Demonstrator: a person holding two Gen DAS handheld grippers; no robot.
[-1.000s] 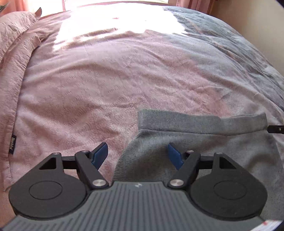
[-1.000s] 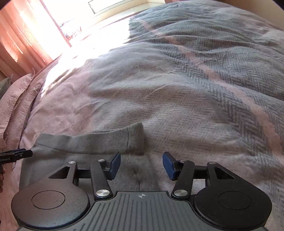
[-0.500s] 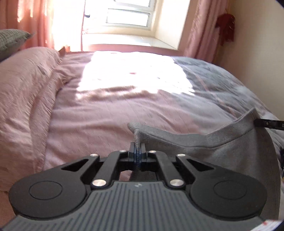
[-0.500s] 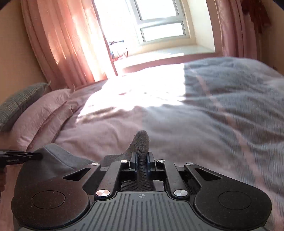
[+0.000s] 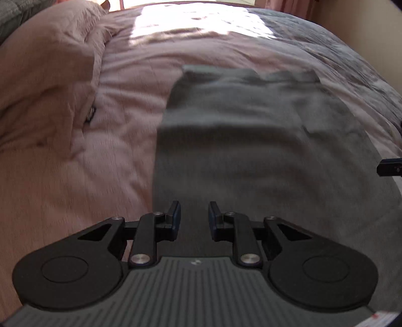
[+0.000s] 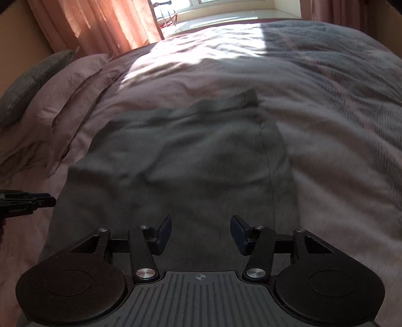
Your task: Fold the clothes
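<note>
A grey knitted garment (image 5: 251, 151) lies flat on a bed, spread over a pale pink quilt (image 5: 75, 176). Half a second ago both grippers pinched the garment's banded edge and held it lifted off the bed; now that band lies at the far end of the cloth, and the garment looks doubled over, though the pictures are blurred.

In the left wrist view, the left gripper (image 5: 193, 216) hangs over the near part of the grey cloth. Its blue-padded fingers (image 5: 176, 216) stand a narrow gap apart and have just been opening; nothing is between them, with the cloth lying below. At the right edge of this view the tip of the other gripper shows.

In the right wrist view, the right gripper (image 6: 201, 232) also hangs over the near part of the garment (image 6: 188, 163). Its fingers (image 6: 164, 232) stand wide apart and have just been opening, with nothing gripped. The left gripper's tip (image 6: 27, 201) shows at the left edge, beside the cloth's left side.

The bed fills most of both views. The quilt (image 6: 176, 75) is pink on the left and grey herringbone on the right, with a bright patch of sunlight across its far part. A pink pillow (image 6: 62, 95) and a grey cushion (image 6: 30, 78) lie at the left. Beyond the bed are orange-pink curtains (image 6: 100, 22) and a white window sill (image 6: 238, 15).
</note>
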